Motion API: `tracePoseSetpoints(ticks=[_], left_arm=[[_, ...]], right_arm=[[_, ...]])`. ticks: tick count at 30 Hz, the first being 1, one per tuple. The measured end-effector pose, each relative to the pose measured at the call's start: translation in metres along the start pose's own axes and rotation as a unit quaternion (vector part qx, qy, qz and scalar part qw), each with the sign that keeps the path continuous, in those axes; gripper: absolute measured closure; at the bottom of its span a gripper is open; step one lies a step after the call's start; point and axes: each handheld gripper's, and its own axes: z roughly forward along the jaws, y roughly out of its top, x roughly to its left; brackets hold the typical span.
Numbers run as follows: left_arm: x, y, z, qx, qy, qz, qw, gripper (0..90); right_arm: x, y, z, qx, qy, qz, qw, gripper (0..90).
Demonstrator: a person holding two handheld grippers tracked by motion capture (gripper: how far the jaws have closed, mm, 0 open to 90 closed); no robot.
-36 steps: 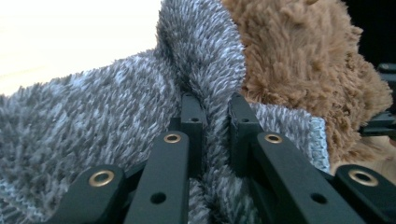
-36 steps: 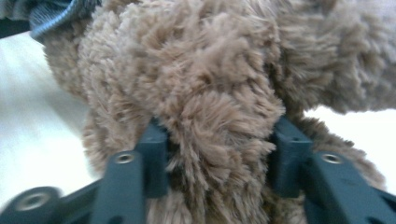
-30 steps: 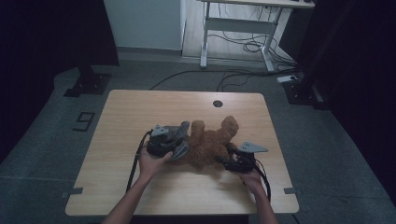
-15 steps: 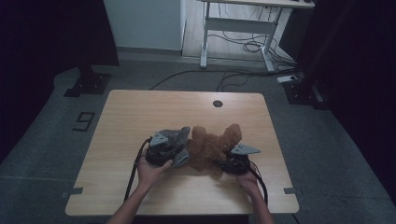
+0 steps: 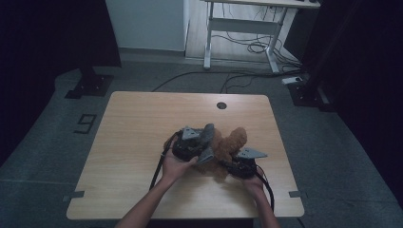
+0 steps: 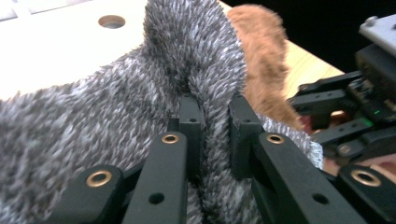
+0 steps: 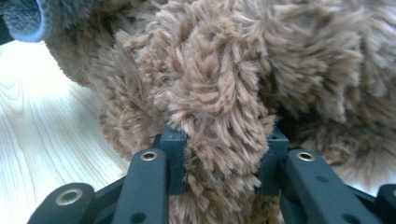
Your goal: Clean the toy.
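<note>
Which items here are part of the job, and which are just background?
In use:
- grey fuzzy fabric, pinched in the left claw
- brown plush toy, clamped in the right claw

Lying about:
- desk frame behind the table
- floor cables

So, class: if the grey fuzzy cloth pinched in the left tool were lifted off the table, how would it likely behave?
Probably floppy: in the left gripper view the grey fuzzy cloth bunches into a fold between the left tool. Likely light for its size, as a knit-looking pile. It seems unlikely to slip, since the fuzzy pile is squeezed tight; nor would it roll.
</note>
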Motion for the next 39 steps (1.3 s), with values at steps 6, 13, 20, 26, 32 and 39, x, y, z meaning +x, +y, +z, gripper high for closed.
tracePoseSetpoints(ticks=[6, 13, 20, 26, 32, 39], left_arm=[[0.028, -0.021, -0.022, 0.002, 0.006, -0.015, 0.9999, 79.1], [0.055, -0.030, -0.045, -0.009, 0.041, -0.034, 0.9986, 79.1], [0.065, -0.035, -0.052, 0.003, 0.076, -0.021, 0.9969, 79.3], [0.080, -0.039, -0.057, 0.001, 0.072, -0.055, 0.9959, 79.6], [0.042, -0.012, -0.060, -0.034, 0.026, -0.016, 0.9990, 79.6], [-0.038, 0.032, -0.011, -0.031, -0.037, 0.050, 0.9976, 79.5]], right_arm=[[0.001, 0.000, 0.001, 0.000, 0.008, -0.006, 1.0000, 64.2], [0.000, 0.000, 0.001, -0.001, 0.010, -0.002, 0.9999, 64.2], [0.000, -0.001, 0.001, -0.001, 0.012, -0.004, 0.9999, 64.2], [-0.002, -0.001, 0.001, -0.003, 0.013, 0.001, 0.9999, 64.2], [-0.003, -0.002, 0.000, -0.002, 0.010, 0.005, 0.9999, 64.3], [-0.002, -0.002, 0.000, -0.001, 0.009, 0.007, 0.9999, 64.3]])
